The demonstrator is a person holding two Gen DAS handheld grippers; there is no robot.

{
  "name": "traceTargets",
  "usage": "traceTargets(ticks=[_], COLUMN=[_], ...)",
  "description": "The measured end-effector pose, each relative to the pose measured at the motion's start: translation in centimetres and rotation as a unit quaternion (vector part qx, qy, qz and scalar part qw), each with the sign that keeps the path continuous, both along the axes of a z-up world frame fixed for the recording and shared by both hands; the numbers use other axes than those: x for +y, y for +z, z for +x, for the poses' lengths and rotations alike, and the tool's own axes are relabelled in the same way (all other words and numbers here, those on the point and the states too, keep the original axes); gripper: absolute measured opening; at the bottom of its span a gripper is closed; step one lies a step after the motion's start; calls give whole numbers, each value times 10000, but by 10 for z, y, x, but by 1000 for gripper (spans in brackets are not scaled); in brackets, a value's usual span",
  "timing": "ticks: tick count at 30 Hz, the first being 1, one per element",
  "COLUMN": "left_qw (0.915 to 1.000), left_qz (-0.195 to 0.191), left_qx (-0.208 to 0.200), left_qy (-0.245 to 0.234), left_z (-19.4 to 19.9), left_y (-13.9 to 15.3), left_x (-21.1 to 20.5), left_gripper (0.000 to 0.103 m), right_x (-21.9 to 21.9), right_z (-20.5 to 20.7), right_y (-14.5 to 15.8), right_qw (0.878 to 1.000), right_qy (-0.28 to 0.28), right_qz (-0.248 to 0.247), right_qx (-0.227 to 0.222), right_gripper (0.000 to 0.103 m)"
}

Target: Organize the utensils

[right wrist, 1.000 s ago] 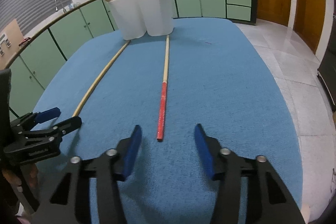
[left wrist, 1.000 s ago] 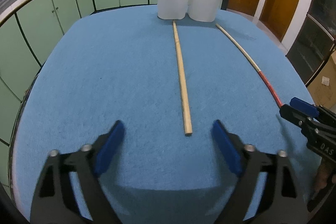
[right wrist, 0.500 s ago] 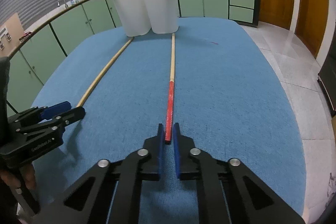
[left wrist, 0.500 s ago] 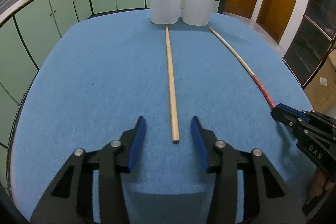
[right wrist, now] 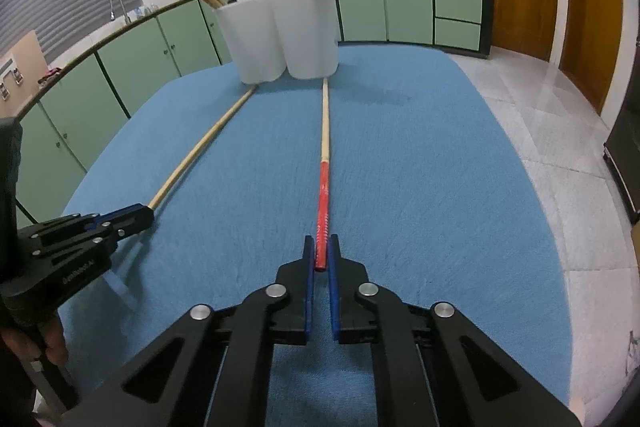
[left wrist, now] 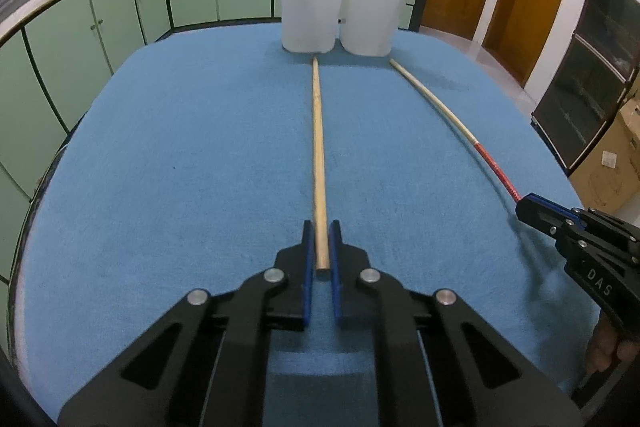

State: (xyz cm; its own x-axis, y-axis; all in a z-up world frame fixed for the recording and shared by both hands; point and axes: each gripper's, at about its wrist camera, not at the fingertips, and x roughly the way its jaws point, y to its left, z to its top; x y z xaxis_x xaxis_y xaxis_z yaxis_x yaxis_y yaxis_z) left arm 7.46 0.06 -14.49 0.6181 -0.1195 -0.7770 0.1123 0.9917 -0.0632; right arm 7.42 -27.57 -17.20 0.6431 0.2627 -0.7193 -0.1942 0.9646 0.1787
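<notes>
left gripper (left wrist: 321, 243): black angular frame, blue finger pads, silver screws
right gripper (right wrist: 321, 247): same build — white "DAS" lettering
hand (right wrist: 48, 341): bare skin

My table (left wrist: 180, 155) is covered in blue cloth. At twelve o'clock on it stand two white holders (left wrist: 308, 15), side by side and apparently touching. From their bases two long chopsticks lie toward six o'clock: a plain wooden one (left wrist: 318, 147) and a red-handled one (right wrist: 325, 147), well apart.
</notes>
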Motion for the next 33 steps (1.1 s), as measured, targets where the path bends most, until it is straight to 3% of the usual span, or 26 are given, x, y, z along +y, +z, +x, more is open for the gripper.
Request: traceTargets(ticks=[18,33], left_qw=[9958,9857], left_qz=[-126,-263], left_qx=[-910,-1664], left_qy=[30,-90], left_z=[-10,-13], left_y=[86,150], left_x=[5,-1], left_gripper=[6,6], right_x=[-21,-19], right_z=[-4,6], right_y=[79,137], right_qw=[9950,9864], right_qy=[-100,27], right_qz=[122,338], right_qx=[-982,-1609], right_gripper=[6,6])
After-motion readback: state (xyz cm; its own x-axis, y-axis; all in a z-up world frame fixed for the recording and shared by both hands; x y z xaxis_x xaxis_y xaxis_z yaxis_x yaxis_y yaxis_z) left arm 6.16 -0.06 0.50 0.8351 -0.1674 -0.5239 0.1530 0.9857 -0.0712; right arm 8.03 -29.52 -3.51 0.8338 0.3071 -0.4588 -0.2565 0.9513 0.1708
